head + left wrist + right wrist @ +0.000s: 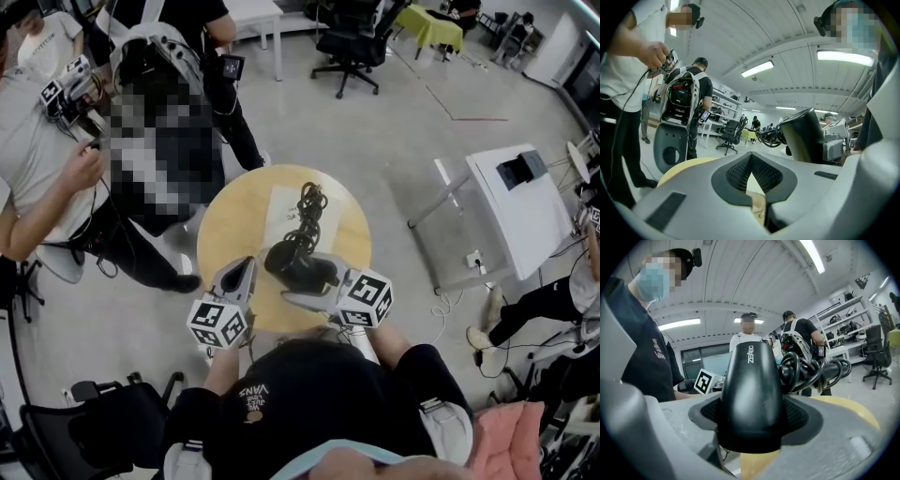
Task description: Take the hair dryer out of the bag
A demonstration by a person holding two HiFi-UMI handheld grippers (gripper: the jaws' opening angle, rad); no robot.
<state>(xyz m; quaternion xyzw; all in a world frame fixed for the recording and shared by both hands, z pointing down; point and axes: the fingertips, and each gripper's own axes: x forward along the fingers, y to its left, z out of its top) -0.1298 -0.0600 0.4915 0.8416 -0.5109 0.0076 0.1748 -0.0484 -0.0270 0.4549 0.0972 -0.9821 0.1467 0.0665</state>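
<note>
A black hair dryer (300, 267) hangs just above the round yellow table (225, 230), and my right gripper (307, 283) is shut on its barrel. In the right gripper view the barrel (752, 394) fills the space between the jaws of that gripper (752, 420), with the coiled black cord (811, 369) bunched behind it. The cord (307, 211) trails over a pale flat bag (279, 214) lying on the table. My left gripper (246, 270) is beside the dryer on its left, shut with nothing in it. The left gripper view shows the jaws of the left gripper (752, 176) closed, with the dryer (804, 136) to the right.
Two people (56, 178) stand close to the table's far left, one wearing a backpack rig (682, 98). An office chair (352, 37) is further back. A white desk (520, 202) stands to the right, with cables on the floor beside it.
</note>
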